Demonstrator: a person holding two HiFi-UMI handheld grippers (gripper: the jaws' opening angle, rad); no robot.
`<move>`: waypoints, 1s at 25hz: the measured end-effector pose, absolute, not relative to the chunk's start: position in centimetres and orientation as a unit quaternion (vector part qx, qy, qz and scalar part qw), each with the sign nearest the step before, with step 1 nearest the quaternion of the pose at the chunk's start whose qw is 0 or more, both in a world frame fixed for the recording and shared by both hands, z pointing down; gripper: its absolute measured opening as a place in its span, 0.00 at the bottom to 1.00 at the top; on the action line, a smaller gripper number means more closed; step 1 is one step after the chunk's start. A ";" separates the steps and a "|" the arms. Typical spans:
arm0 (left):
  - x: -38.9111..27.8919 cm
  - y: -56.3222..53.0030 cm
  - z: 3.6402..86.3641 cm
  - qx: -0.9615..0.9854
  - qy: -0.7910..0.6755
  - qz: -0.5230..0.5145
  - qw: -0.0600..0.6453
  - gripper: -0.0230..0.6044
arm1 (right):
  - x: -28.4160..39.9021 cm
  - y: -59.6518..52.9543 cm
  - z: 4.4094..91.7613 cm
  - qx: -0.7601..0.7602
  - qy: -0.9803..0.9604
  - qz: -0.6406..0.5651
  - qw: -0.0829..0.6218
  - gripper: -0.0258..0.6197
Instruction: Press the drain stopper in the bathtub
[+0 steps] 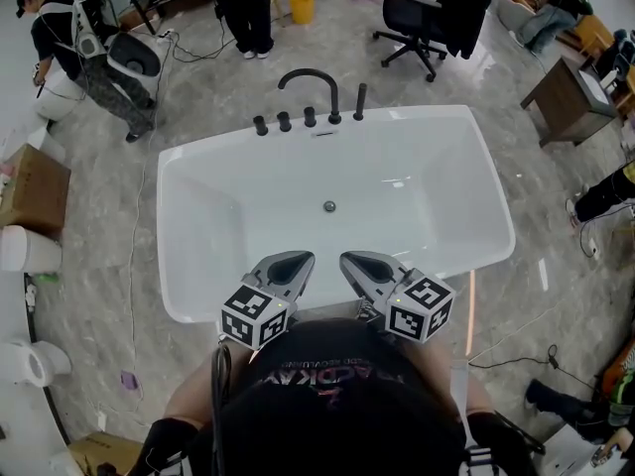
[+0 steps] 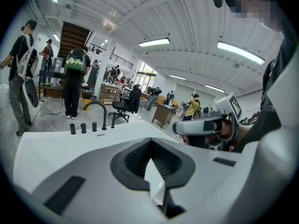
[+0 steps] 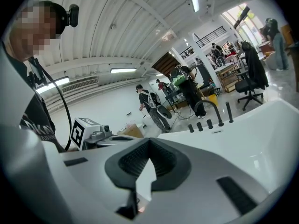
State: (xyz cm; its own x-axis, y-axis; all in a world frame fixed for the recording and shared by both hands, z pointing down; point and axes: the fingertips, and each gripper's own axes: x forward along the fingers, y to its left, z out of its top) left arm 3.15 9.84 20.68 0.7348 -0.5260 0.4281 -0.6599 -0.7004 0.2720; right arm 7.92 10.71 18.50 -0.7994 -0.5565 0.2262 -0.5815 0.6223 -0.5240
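The white bathtub [image 1: 417, 119] fills the middle of the head view, its long axis running left to right, with the black faucet [image 1: 313, 82] at its upper rim. The round drain stopper [image 1: 328, 206] lies flat on the tub floor at frame centre, facing up. Below it, over the near rim and well apart from it, the left gripper [image 1: 293, 261] and right gripper [image 1: 359, 263] each have jaws closed together on nothing.

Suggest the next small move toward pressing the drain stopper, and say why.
Probably reach the right gripper forward and down toward the drain stopper. It and the left gripper hover over the near rim of the bathtub, jaws together and empty, while the stopper sits ahead on the tub floor, untouched.
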 end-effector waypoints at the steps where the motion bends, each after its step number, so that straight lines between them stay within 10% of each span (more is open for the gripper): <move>1: 3.2 9.9 20.7 0.908 -0.327 0.161 0.208 0.05 | 7.9 10.7 18.5 0.315 -0.901 0.297 0.022 0.06; 25: 3.6 9.8 20.8 0.909 -0.322 0.165 0.208 0.05 | 7.7 10.7 18.8 0.308 -0.900 0.307 0.023 0.06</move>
